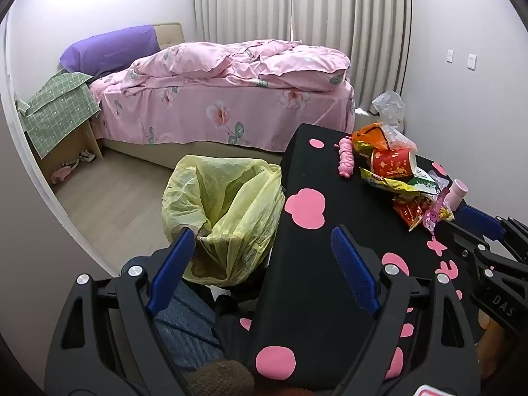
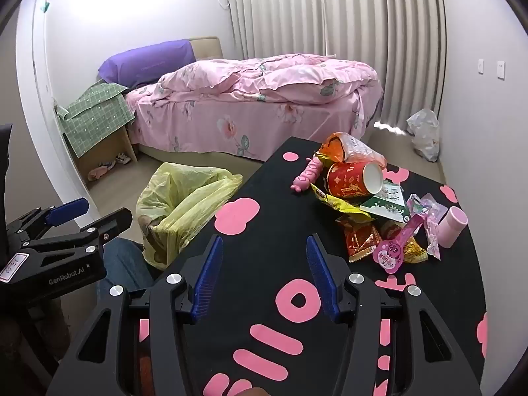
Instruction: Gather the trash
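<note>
Nearest the left wrist camera, the left tool hangs with its blue ribbed jaws spread wide and nothing between them, straddling the edge of the black bench with pink shapes; a blue denim-clad leg shows below it. The right tool is likewise spread with nothing between its pads, held over the bench top above pink printed marks. In the right wrist view the left tool's side carries the lettering "GenRobot.AI" and a small red-bordered sticker whose figures are too small to read; in the left wrist view the right tool's body shows "DAS".

Just beside the bench's left edge stands the bin lined with a pale yellow plastic bag, its mouth open.

Farther along the bench top lies the trash pile: a pink spoon-shaped packet with a cartoon face resting on a red and orange crinkled snack wrapper, a small pale pink cylindrical cup on its side to the right, a green and white carton piece, a yellow wrapper, and a red paper cup with gold print tipped over with its white inside facing right. Behind it sit an orange and clear plastic bag and a pink caterpillar-like toy. Their print is not legible.

Beyond are a bed with pink floral bedding, a purple pillow, a green checked cloth and grey pleated curtains.
</note>
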The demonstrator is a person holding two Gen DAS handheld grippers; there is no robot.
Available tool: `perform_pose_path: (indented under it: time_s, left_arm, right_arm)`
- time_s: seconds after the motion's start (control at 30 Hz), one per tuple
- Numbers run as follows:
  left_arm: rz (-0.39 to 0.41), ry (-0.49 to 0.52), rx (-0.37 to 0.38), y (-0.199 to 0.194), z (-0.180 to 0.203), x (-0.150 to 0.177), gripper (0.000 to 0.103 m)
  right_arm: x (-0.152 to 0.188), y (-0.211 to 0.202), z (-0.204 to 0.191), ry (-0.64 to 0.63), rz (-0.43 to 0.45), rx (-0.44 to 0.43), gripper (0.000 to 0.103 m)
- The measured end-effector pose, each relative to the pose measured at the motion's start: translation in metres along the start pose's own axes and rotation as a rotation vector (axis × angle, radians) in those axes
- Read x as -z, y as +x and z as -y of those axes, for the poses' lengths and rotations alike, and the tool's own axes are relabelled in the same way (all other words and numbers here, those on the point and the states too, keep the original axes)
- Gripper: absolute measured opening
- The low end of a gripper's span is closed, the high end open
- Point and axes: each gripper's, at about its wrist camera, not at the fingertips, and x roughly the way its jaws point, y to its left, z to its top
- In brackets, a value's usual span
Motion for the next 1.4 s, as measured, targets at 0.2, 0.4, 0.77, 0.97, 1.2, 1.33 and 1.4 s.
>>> perform_pose_path:
  time_s: [0.2,0.4,0.77,0.97,1.2,1.33,1.4]
  left_arm:
    - [-0.002,-0.002,-0.002,0.0005,-0.0012,0.0004,0.081]
    - [-0.007,-0.001,0.002,0.0015,-0.0009,0.0005,0.081]
    - [-0.008,-0.001,0.002,-0.0002,0.0014,-0.0003,0.081]
    - [-0.008,-0.002,0.003,0.0000,0.0014,-0.0003,0.081]
    - [-0.007,-0.001,0.002,-0.0002,0.0015,-0.0007,0.081]
    - [-0.004,-0.002,0.003,-0.0015,-0.0002,-0.0023,0.081]
    - [-0.005,-0.001,0.002,-0.0017,-0.0001,-0.0024,0.081]
  right_arm:
    - [0.0001,0.0005,-0.0001,0.002,-0.009,-0.001,0.050]
    - [-0.0006,-0.0003,-0.0005,0.004,-0.010,-0.004,0.050]
    - [0.0006,-0.0015,0.0018,0.006,-0.010,-0.004,0.050]
    - [-0.0001,0.0000,0.0018,0.006,-0.010,-0.002,0.050]
    - [0.0008,-0.0012,0.0002,0.006,-0.012,-0.005,0.050]
    - [0.0007,-0.0011,-0.0001,0.007,-0.010,-0.004,0.050]
    - [0.0004,-0.0010,-0.0003,0.008,-0.011,-0.003,0.050]
